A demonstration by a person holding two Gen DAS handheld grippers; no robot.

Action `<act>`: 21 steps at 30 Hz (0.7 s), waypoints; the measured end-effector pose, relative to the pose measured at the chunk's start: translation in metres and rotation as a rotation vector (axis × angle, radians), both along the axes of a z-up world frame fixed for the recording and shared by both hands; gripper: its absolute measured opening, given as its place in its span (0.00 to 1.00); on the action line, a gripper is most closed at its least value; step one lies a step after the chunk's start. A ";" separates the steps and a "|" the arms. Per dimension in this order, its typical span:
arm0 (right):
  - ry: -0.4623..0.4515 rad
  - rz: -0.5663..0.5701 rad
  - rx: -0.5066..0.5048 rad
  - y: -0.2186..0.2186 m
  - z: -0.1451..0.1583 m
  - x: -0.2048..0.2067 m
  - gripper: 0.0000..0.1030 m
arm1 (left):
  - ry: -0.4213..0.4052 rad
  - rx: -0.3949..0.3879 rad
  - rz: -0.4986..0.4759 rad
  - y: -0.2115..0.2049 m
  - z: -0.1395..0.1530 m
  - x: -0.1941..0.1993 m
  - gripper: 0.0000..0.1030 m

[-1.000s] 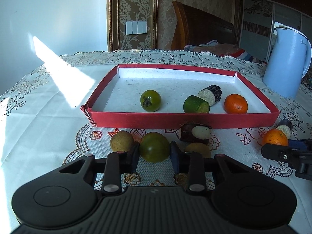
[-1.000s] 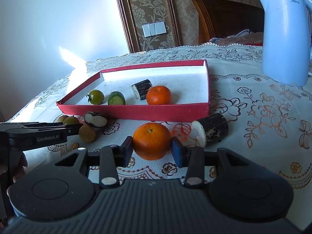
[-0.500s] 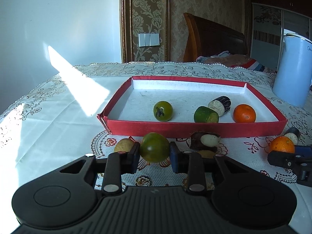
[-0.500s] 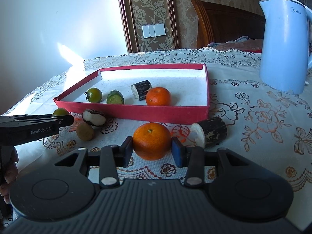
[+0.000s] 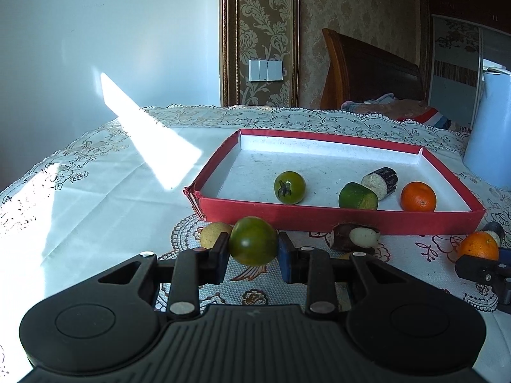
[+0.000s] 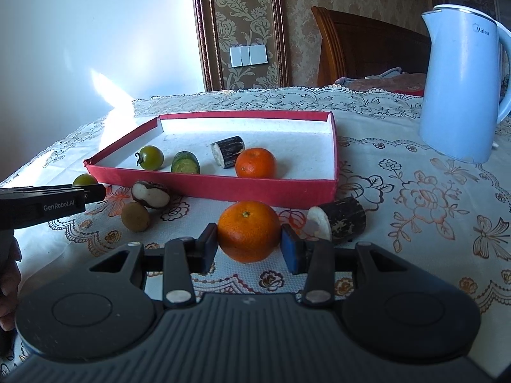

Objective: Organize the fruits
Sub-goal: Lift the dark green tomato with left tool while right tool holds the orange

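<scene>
We read "Midea" on the kettle and "GenRobot.AI" on our left gripper. Both grippers point slightly downward at the red tray. Left fingers clamp a green tomato; the right gripper clamps an orange, both just before the tray.

Table: lace-patterned cloth cover. Red tray mid-surface. Blue kettle toward far right edge. Near tray's front wall: 1 dark cut cylinder, 1 brown round fruit, 1 split dark-shelled piece.
</scene>
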State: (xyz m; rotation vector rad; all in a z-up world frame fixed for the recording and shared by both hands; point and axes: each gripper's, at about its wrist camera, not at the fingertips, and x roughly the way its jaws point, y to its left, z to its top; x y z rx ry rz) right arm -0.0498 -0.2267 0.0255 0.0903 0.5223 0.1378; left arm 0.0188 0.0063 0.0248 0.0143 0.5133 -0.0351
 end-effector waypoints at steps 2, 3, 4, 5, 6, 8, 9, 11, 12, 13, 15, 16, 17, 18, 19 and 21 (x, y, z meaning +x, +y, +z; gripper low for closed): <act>-0.002 -0.005 -0.003 0.000 0.000 0.000 0.38 | 0.001 0.000 0.005 0.001 0.000 0.000 0.29; -0.003 -0.005 -0.005 0.000 0.000 -0.001 0.38 | 0.001 -0.001 0.005 0.001 0.000 0.000 0.29; -0.005 -0.007 -0.008 0.000 0.001 -0.001 0.38 | 0.001 -0.001 0.005 0.001 0.000 0.000 0.29; -0.007 -0.008 -0.010 0.001 0.001 -0.001 0.38 | 0.002 0.002 0.007 0.001 0.000 0.000 0.29; -0.008 -0.008 -0.013 0.001 0.001 -0.001 0.38 | 0.003 0.002 0.007 0.001 0.000 0.000 0.29; -0.011 -0.009 -0.016 0.001 0.001 -0.002 0.38 | 0.005 0.003 0.006 0.001 0.000 0.000 0.29; -0.012 -0.009 -0.014 0.001 0.001 -0.002 0.38 | 0.006 0.005 0.008 0.001 0.000 0.000 0.29; -0.014 -0.010 -0.010 0.000 0.001 -0.002 0.38 | 0.008 0.009 0.009 0.000 0.000 0.001 0.29; -0.015 -0.010 -0.008 -0.001 0.001 -0.002 0.38 | 0.008 0.012 0.011 0.000 0.000 0.000 0.29; -0.016 -0.010 -0.005 -0.001 0.001 -0.002 0.38 | 0.008 0.014 0.010 -0.001 0.000 0.000 0.29; -0.018 -0.011 -0.002 -0.001 0.001 -0.002 0.38 | 0.009 0.018 0.011 -0.001 -0.001 0.001 0.29; -0.019 -0.011 0.000 -0.002 0.001 -0.002 0.38 | 0.010 0.019 0.012 -0.001 -0.001 0.001 0.29; -0.020 -0.011 0.002 -0.002 0.001 -0.002 0.39 | 0.011 0.020 0.013 -0.001 -0.001 0.001 0.29; -0.022 -0.011 0.004 -0.002 0.001 -0.003 0.38 | 0.010 0.020 0.013 -0.001 0.000 0.001 0.29; -0.023 -0.011 0.005 -0.002 0.001 -0.003 0.38 | 0.011 0.021 0.013 -0.001 0.000 0.001 0.29; -0.023 -0.011 0.006 -0.002 0.001 -0.003 0.38 | 0.011 0.025 0.016 -0.002 0.000 0.001 0.29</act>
